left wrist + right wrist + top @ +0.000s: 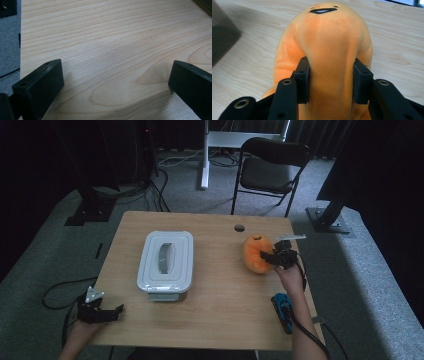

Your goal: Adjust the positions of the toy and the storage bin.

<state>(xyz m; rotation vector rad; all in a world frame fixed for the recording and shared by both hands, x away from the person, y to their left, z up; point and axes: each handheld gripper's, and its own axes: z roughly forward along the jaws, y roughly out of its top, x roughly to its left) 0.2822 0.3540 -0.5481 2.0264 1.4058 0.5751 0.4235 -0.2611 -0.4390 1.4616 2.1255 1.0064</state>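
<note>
Plush, orange, soft, at the table's right side: we hold it pinched in the right gripper, left gripper wide and idle, and judge a straight, steady lift best, clear of the lidded box.

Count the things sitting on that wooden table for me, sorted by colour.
White: 1, the lidded storage box
Orange: 1, the plush toy, squeezed by the right gripper
Blue: 1, a small tool near the table's right edge
Total: 3
</note>
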